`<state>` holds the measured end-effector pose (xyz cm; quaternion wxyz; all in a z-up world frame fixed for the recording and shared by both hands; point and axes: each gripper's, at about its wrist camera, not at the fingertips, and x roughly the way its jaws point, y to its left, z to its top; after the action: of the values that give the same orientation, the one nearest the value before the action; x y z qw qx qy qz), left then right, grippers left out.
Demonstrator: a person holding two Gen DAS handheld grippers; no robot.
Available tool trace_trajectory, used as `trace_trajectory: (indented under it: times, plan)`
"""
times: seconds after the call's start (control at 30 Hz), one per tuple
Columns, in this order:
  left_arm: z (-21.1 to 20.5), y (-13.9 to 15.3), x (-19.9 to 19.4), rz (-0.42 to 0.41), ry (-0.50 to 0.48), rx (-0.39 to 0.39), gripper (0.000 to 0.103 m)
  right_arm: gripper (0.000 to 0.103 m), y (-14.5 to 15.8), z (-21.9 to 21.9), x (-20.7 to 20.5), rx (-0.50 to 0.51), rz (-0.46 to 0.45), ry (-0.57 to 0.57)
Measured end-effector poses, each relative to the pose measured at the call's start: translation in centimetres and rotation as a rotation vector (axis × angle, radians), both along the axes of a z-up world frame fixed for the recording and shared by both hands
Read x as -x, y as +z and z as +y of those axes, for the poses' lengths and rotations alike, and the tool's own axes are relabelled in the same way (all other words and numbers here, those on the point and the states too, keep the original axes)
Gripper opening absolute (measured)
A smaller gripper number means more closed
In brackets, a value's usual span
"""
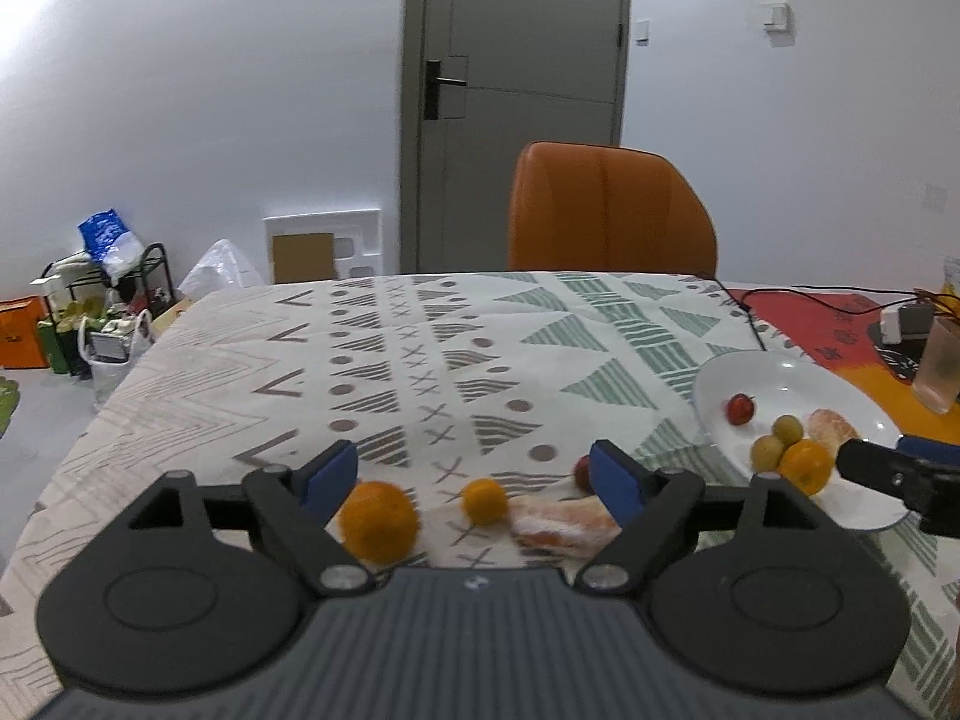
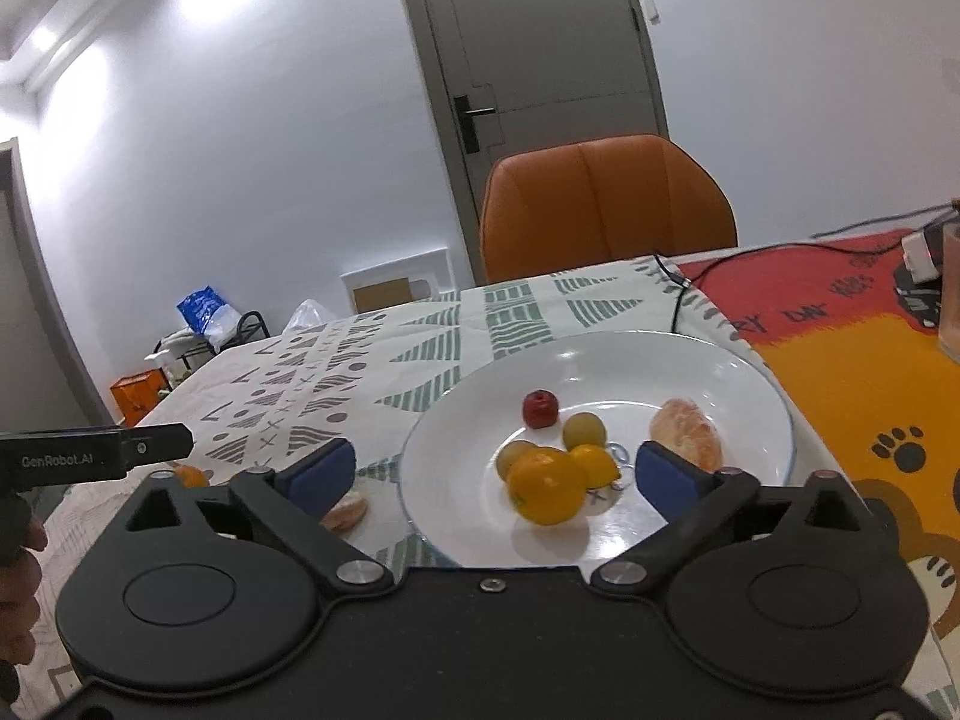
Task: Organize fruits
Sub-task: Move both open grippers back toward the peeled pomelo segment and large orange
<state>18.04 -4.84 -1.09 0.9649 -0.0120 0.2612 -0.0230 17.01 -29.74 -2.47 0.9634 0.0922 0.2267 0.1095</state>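
My left gripper [image 1: 474, 469] is open over the patterned tablecloth. On the cloth between its blue pads lie a large orange [image 1: 379, 521], a small orange [image 1: 483, 501] and a peeled citrus piece [image 1: 561, 525]. A small red fruit [image 1: 581, 471] peeks out behind the right pad. My right gripper [image 2: 495, 474] is open wide above the near part of the white plate [image 2: 600, 339]. The plate holds an orange [image 2: 547, 493], a small yellow citrus [image 2: 595, 463], two greenish fruits [image 2: 583, 431], a red fruit [image 2: 539, 409] and a peeled piece [image 2: 687, 435]. No pad touches anything.
An orange chair [image 1: 609, 210] stands at the table's far edge. A frosted cup [image 1: 942, 360], a plug block and black cables [image 2: 678, 294] lie on the red-orange mat [image 2: 840, 360] at the right. A person's hand [image 2: 21, 576] holds the left gripper's handle.
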Motion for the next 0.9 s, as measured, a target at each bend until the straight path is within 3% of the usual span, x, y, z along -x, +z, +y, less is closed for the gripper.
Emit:
trace_trajectory:
  times: [0.23, 0.9]
  plan:
    - [1.6, -0.4, 0.7, 0.003, 0.036, -0.005, 0.090, 0.103, 0.3, 2.0, 0.4, 0.018, -0.003, 0.045]
    - [5.0, -1.7, 1.5, 0.016, 0.067, 0.015, 0.090, 0.103, 0.2, 7.5, 0.5, 0.034, 0.037, 0.164]
